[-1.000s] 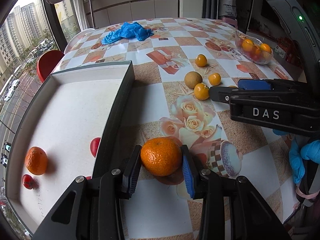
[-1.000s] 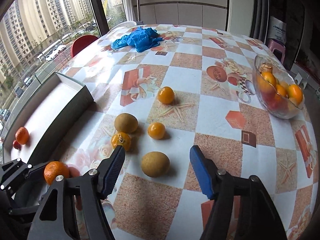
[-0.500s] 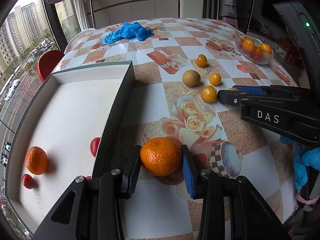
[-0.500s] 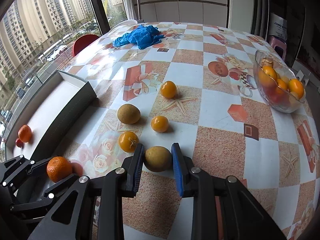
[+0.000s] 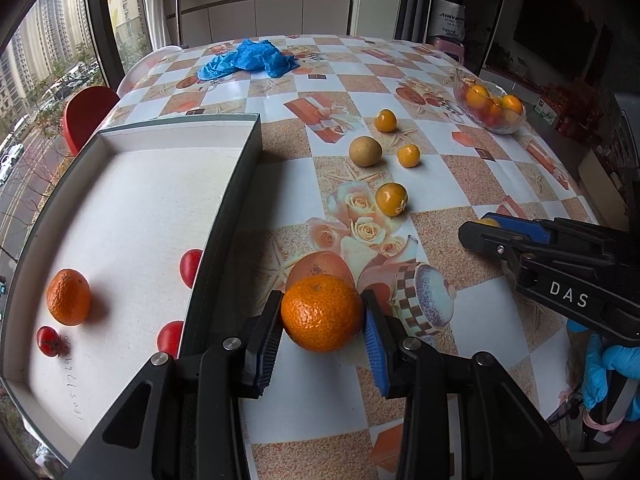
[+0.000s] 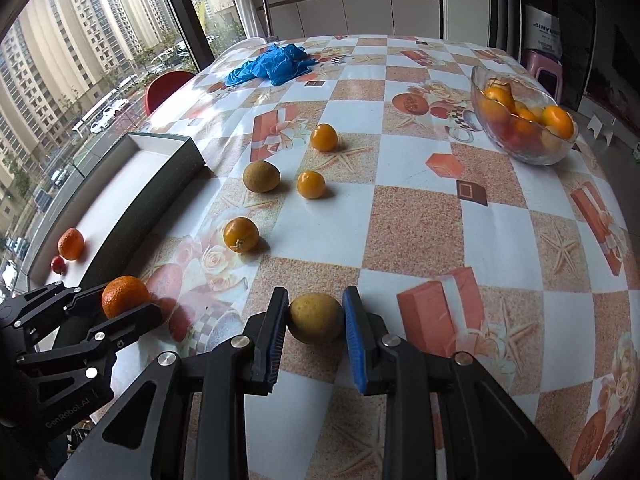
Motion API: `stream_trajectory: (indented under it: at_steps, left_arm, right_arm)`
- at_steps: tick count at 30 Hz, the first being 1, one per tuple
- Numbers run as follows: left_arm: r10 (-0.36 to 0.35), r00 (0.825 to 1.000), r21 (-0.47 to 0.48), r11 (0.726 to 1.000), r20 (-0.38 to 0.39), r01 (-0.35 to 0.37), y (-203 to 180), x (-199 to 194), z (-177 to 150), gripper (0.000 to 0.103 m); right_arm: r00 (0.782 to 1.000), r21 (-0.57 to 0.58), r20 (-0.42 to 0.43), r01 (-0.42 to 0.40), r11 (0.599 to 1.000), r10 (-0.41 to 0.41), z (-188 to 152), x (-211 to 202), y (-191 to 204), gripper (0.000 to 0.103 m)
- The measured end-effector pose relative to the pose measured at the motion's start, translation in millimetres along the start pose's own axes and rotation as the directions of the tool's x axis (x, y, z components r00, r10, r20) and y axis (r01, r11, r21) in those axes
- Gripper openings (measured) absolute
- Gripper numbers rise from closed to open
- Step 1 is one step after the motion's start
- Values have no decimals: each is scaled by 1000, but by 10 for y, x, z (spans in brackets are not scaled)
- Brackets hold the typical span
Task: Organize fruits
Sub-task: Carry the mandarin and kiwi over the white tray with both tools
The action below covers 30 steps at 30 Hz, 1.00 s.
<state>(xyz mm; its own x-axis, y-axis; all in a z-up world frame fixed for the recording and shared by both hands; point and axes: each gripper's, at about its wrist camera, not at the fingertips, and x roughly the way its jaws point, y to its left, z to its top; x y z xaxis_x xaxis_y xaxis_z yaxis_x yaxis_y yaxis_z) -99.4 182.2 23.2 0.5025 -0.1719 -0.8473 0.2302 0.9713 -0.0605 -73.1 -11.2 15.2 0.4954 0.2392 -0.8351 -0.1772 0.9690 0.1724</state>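
My left gripper is shut on an orange mandarin and holds it just above the tablecloth, right of the white tray. The tray holds another mandarin and several small red tomatoes. My right gripper is shut on a brown-yellow round fruit. A second brown fruit and three small orange fruits lie loose on the table. The left gripper with its mandarin shows in the right wrist view.
A glass bowl of orange and red fruit stands at the far right. Crumpled blue gloves lie at the far end. A red chair stands beyond the table's left edge. The right gripper's body reaches in at right.
My right gripper closed from wide open onto the brown-yellow fruit and has lifted it toward me. My left gripper has raised the mandarin slightly off the cloth.
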Motion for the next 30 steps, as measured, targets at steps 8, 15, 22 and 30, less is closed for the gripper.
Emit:
stream_trajectory:
  at_steps: [8, 15, 22, 30]
  left_arm:
    - [1, 999, 3, 1000, 37, -1, 38, -197, -5, 40]
    - [2, 998, -17, 1000, 63, -1, 141, -321, -34, 40]
    - [-1, 996, -40, 999, 92, 5, 271, -441, -62, 40]
    - [9, 991, -78, 997, 133, 1, 501, -608, -77, 40]
  right_arm:
    - [1000, 11, -3, 3, 1000, -3, -47, -93, 58, 30]
    - [1000, -21, 11, 9, 1000, -9, -23, -199, 235, 30]
    - [1000, -56, 19, 13, 998, -12, -19, -276, 436, 30]
    - [1000, -100, 21, 9, 995, -7, 8, -315, 699, 30]
